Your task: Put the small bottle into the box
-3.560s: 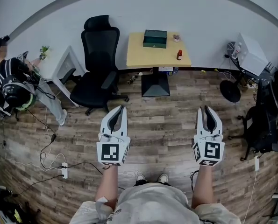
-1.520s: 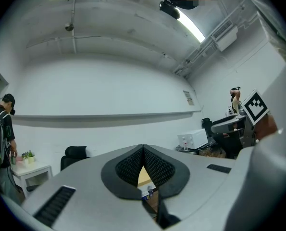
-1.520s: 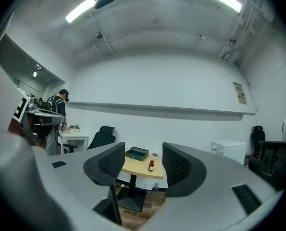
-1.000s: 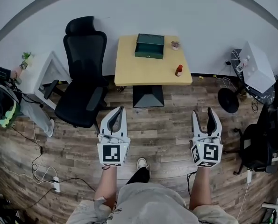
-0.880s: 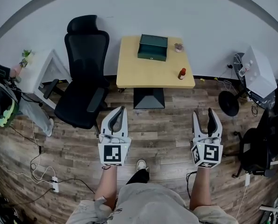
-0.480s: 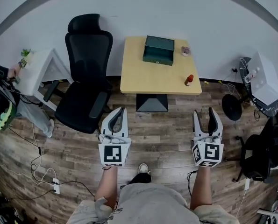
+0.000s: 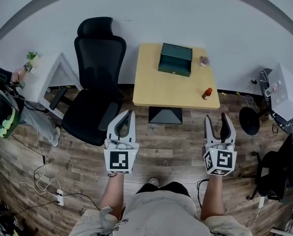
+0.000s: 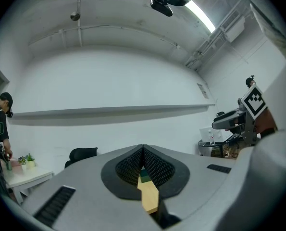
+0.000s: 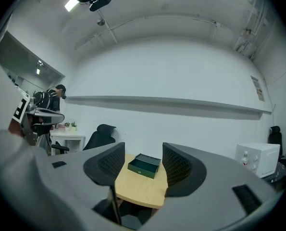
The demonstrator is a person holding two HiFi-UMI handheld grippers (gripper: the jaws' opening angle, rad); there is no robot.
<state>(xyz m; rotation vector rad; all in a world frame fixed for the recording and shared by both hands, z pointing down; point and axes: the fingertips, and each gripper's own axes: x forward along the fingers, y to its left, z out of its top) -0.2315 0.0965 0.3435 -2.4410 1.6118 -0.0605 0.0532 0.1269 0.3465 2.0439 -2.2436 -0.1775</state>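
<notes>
The small red bottle (image 7: 207, 93) stands upright near the right front edge of the wooden table (image 7: 161, 90). A dark green box (image 7: 175, 59) sits at the table's back, its lid open as seen in the right gripper view, where the box (image 9: 144, 165) shows between the jaws. Both grippers hover over the floor, well short of the table. My left gripper (image 7: 126, 114) is shut and empty; only a sliver of table shows through its jaws (image 8: 143, 150). My right gripper (image 7: 218, 118) is open and empty. The bottle does not show in either gripper view.
A black office chair (image 7: 94, 82) stands left of the table, close to my left gripper. A small pink item (image 7: 204, 60) lies beside the box. A white side table (image 7: 43, 75) and a person (image 7: 1, 107) are at far left. A white appliance (image 7: 284, 90) and fan (image 7: 249, 119) are at right. Cables (image 7: 48, 181) lie on the floor.
The table, box and bottle now sit nearer and further right in the head view. Both grippers have advanced toward the table, with jaws unchanged.
</notes>
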